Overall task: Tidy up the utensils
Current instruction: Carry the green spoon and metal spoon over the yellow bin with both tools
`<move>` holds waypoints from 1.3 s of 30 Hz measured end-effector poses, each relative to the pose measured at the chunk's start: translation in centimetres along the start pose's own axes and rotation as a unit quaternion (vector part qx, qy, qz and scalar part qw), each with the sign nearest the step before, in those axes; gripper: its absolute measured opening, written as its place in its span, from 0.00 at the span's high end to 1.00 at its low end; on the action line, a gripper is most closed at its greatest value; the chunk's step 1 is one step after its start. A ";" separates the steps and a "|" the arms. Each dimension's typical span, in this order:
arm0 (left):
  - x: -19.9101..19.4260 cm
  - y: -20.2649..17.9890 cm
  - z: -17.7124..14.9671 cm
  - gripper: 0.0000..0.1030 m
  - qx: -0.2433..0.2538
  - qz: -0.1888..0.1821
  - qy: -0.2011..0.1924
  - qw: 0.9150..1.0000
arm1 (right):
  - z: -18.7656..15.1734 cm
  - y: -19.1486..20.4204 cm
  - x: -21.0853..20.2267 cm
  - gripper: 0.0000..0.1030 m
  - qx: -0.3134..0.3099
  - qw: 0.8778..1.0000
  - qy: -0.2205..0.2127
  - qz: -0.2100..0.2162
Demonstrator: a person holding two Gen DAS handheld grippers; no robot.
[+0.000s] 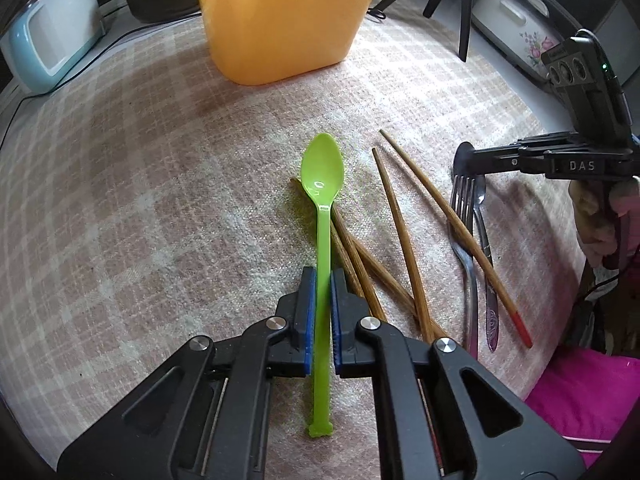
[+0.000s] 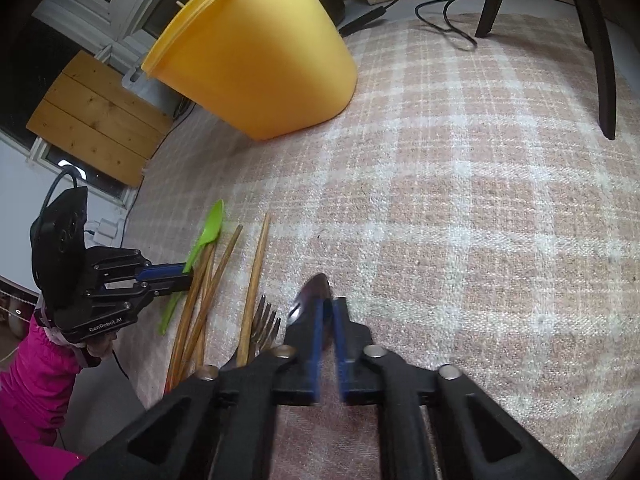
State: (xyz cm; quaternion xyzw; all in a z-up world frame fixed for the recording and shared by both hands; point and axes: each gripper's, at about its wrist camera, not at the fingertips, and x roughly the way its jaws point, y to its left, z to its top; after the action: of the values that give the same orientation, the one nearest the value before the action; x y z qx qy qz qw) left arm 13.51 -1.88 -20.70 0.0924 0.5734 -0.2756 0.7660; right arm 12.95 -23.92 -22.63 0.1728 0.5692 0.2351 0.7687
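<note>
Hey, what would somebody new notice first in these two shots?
The green spoon stands out, its handle clamped in the left gripper above the checked cloth. Behind it looms the big yellow tub. To the right lie wooden chopsticks and a metal fork, beside the right gripper.

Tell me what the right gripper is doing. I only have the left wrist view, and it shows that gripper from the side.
Observer: The right gripper has its blue pads on either side of the metal spoon, at the bowl. I cannot tell whether they pinch it.
Operator: Report the bin's top. It is cut off here.
Observer: The yellow bin has a protruding lip round its rim. Its inside is hidden from this angle.
</note>
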 end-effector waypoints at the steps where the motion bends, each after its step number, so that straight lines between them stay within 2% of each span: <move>1: -0.6 0.4 -0.5 0.96 -0.003 -0.002 -0.004 1.000 | -0.1 0.0 0.1 0.98 0.000 1.000 -0.001 0.000; 4: -1.4 0.9 -0.9 0.96 -0.017 -0.007 -0.018 1.000 | -0.4 0.4 -0.2 1.00 -0.002 1.000 -0.007 -0.006; 14: -5.0 2.2 -1.3 0.96 -0.080 -0.035 -0.093 0.992 | 0.0 3.9 -4.7 1.00 -0.052 0.994 -0.072 -0.066; 25: -8.0 1.5 0.4 0.96 -0.097 -0.035 -0.176 0.979 | -0.2 4.8 -10.7 1.00 -0.089 0.982 -0.136 -0.099; 28: -9.2 1.4 1.4 0.96 -0.096 -0.031 -0.204 0.974 | 0.0 5.3 -11.9 1.00 -0.088 0.980 -0.153 -0.096; 32: -11.3 1.6 3.0 0.96 -0.094 -0.019 -0.254 0.962 | 0.6 6.4 -13.9 1.00 -0.094 0.974 -0.182 -0.099; 39: -12.5 2.7 7.1 0.96 -0.107 -0.015 -0.307 0.946 | 2.2 9.0 -16.5 1.00 -0.113 0.963 -0.224 -0.100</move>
State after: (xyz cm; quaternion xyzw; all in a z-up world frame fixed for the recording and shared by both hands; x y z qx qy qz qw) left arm 18.42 1.11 -7.24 -0.0879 0.3383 -0.2387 0.9060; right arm 9.54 -25.72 -4.08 0.0748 0.3665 0.1751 0.9107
